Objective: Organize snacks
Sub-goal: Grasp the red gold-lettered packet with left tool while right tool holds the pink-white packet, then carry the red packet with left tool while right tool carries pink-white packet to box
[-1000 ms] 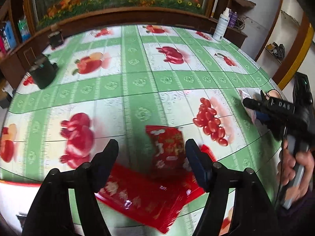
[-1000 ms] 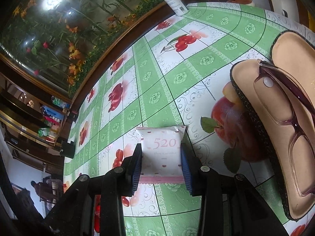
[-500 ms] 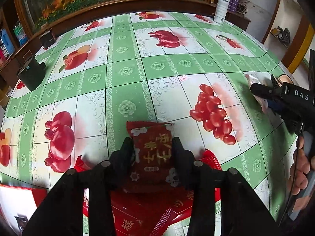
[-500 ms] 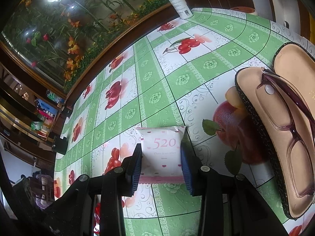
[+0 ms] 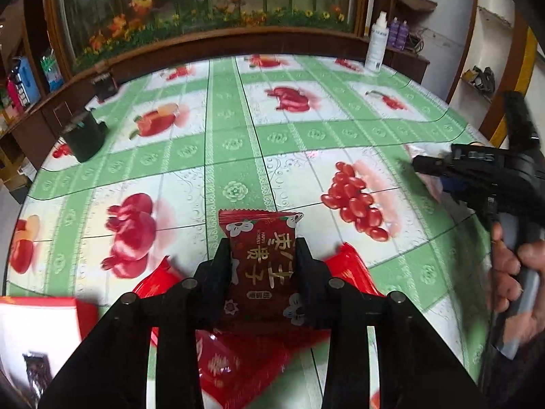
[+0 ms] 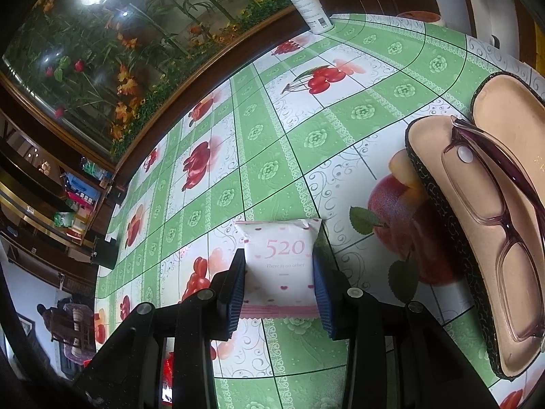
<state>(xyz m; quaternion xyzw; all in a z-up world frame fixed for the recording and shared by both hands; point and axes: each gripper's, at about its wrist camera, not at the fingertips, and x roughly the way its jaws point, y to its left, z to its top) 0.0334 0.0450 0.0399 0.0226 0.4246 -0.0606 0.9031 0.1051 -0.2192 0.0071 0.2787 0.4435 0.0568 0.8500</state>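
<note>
Bench (image 5: 238,143), covered by a green-and-white checked cloth printed with red fruit, fills both views; a framed panel of painted flowers (image 5: 204,3) runs along its far edge. At the near edge, under the left claw, lies a large red bag (image 5: 238,368), and at the lower left corner a red-and-white box (image 5: 41,320), its contents too blurred to name. An open glasses case (image 6: 453,225) rests on the right side of the bench, with purple-framed glasses (image 6: 504,211) lying in it. A white spray bottle (image 5: 376,46) stands at the far right corner; a dark cup (image 5: 85,136) stands at the far left.

Left claw (image 5: 262,262): its jaws have just been closing and now clench a dark red snack packet (image 5: 262,259) with gold lettering, which appears lifted just above the red bag.

Right claw (image 6: 279,272): clamped on a white snack packet (image 6: 281,262) printed "520", blue pads (image 6: 238,286) pressing both side edges, over the cloth just left of the glasses case. In the left view a hand (image 5: 517,279) grips this tool's handle.
</note>
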